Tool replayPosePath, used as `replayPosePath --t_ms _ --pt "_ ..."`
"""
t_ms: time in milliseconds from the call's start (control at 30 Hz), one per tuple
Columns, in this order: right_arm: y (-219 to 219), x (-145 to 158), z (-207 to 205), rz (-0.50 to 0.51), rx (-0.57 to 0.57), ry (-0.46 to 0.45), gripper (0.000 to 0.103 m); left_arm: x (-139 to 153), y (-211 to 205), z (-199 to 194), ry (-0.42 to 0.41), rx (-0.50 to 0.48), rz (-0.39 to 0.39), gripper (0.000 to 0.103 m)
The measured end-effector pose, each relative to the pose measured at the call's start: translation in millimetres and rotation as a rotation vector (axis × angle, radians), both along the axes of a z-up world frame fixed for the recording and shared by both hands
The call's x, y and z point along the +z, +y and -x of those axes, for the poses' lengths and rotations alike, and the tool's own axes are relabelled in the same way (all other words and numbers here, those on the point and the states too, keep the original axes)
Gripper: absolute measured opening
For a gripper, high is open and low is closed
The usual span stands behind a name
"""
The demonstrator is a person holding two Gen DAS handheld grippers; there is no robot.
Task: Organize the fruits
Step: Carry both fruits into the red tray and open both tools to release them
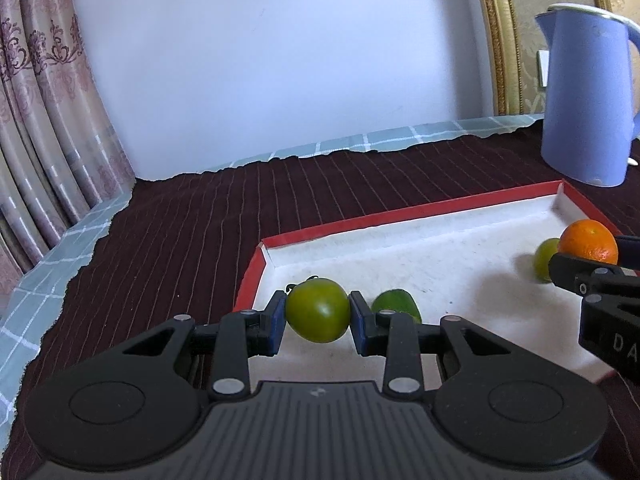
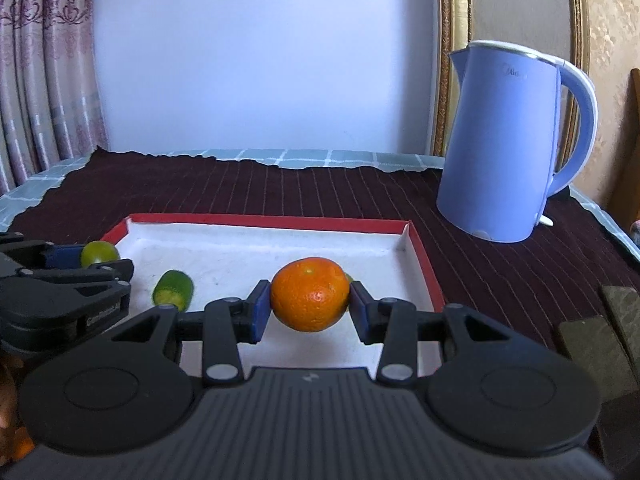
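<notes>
Your left gripper is closed on a round green fruit, w/ the blue pads pressing both its sides. Your right gripper is closed on the orange the same way, pads tight on left & right. Both fruits hang a bit above the white floor of the red-edged tray, not touching it. In the left wrist view the green fruit sits low center, over the near left corner of the tray; the orange shows at the far right edge. In the right wrist view the orange is at center, over the right half of the tray. A long green fruit lies on the tray floor between your two grippers, its long way running front to back and leaning a bit to the right. One more small green fruit sits just behind the orange. So the thing to watch, I think: the free white floor is straight ahead of & below each gripper, so each fruit likely just needs to go down. The left one has the long green fruit close on its right, so keep off it. The blue kettle stands on the table at upper right, well apart.
</notes>
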State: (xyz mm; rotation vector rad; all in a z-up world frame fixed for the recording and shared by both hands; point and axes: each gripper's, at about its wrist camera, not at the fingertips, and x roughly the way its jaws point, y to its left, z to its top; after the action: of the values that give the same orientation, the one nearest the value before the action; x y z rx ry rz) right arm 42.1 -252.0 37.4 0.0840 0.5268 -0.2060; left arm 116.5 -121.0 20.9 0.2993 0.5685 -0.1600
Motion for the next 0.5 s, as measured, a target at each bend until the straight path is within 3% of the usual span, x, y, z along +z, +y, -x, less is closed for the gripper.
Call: replayPosePath --t_ms 500 --pt "-10.0 -7.5 -37.6 -0.007 -0.052 0.045 0.04 -4.9 -3.2 -20.4 0.024 0.03 -0.012 0.033"
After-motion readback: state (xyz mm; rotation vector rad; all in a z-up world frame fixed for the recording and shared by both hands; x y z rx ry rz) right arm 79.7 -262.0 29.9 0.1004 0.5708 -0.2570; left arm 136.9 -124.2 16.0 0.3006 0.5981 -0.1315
